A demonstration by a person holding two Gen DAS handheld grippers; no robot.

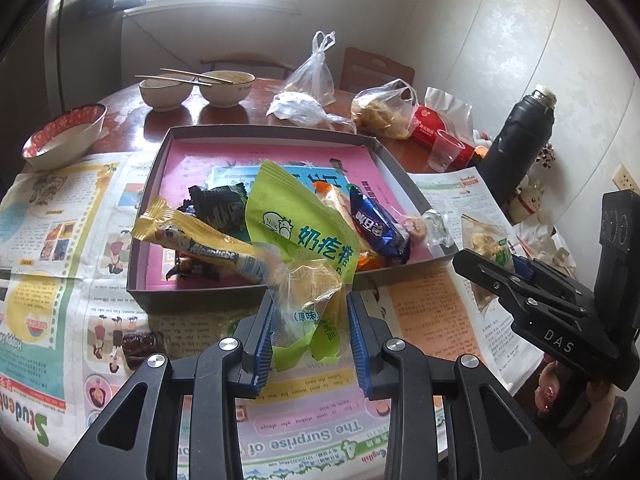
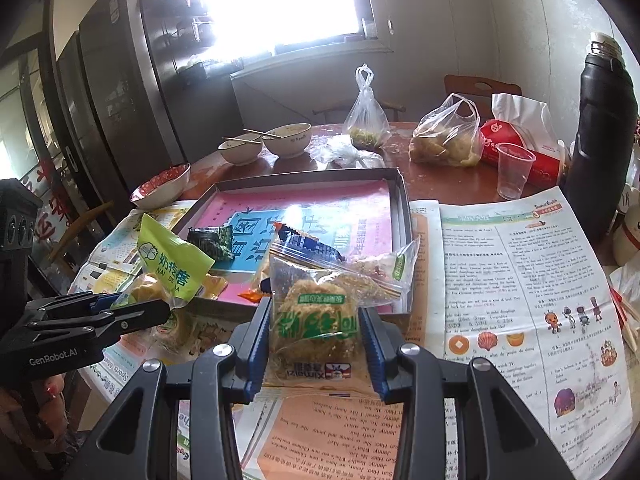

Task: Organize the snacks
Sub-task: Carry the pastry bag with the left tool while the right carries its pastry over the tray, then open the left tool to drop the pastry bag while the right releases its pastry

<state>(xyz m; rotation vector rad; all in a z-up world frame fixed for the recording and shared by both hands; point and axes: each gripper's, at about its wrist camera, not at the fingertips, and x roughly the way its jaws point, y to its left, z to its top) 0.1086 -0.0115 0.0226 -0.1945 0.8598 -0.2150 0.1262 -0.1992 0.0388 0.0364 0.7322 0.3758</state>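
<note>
nearest to me, the left gripper point(image 1: 310, 322) has its blue pads pressed in against a green and clear snack packet point(image 1: 304, 248), pinching the lower clear end where a pale cake shows through; the green top with the little cow stands up over the front wall of the box. the right gripper point(image 2: 314, 342) is clamped the same way on a clear packet with a brown crumbly cake point(image 2: 314, 312) and green lettering, held just above the newspaper point(image 2: 520, 288) spread over the table.

just past both sets of fingers sits the shallow dark box point(image 1: 256, 292), lined with a pink and blue sheet. inside it lie a yellow wafer bar point(image 1: 192, 240) leaning on the left wall, a dark crinkled wrapper point(image 1: 218, 204), a blue packet point(image 1: 378, 226) and a small clear-wrapped sweet point(image 1: 424, 226) at the right wall.

further back on the bare brown table point(image 2: 440, 176) stand a red-patterned bowl point(image 1: 64, 136), two pale bowls point(image 1: 196, 88) with chopsticks laid across, a clear plastic cup point(image 2: 514, 170), tied plastic bags point(image 2: 448, 136), a red tissue pack point(image 2: 520, 148) and a tall black flask point(image 2: 604, 132). beyond them are a wooden chair and the bright window.
</note>
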